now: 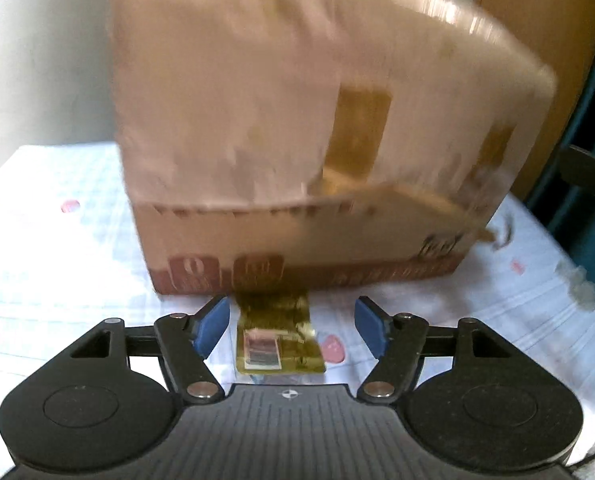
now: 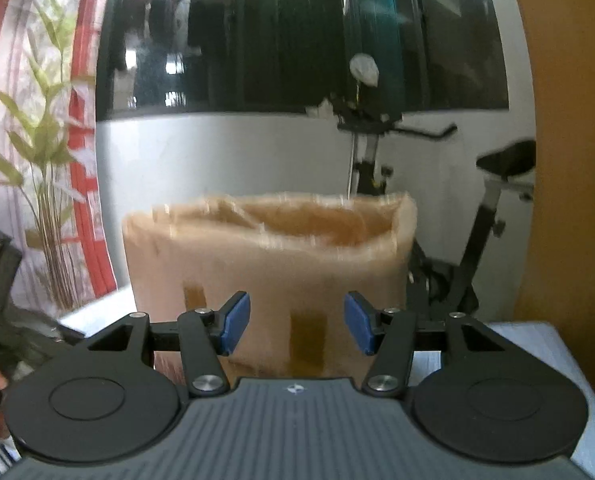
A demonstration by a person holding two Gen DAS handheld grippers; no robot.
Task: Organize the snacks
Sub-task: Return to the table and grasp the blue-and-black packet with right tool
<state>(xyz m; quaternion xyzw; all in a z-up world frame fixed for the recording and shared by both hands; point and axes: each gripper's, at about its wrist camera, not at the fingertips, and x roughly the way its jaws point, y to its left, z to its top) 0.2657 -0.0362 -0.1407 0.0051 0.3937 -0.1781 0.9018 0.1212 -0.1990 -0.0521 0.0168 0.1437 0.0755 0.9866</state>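
Observation:
A brown cardboard box [image 1: 297,152] with taped flaps stands on the table, blurred, filling the middle of the left wrist view. A flat gold snack packet [image 1: 277,340] lies on the cloth just in front of it. My left gripper [image 1: 293,330] is open, its blue pads either side of the packet, not touching it. In the right wrist view the same box [image 2: 269,272] shows with its top open. My right gripper [image 2: 297,322] is open and empty, in front of the box's side.
The table has a white cloth [image 1: 57,240] with small pink prints. A wooden panel [image 1: 545,40] stands at the back right. An exercise bike [image 2: 477,208], a plant [image 2: 45,160] and a dark window [image 2: 297,32] lie behind the box. The left gripper's body [image 2: 1,320] shows at the left.

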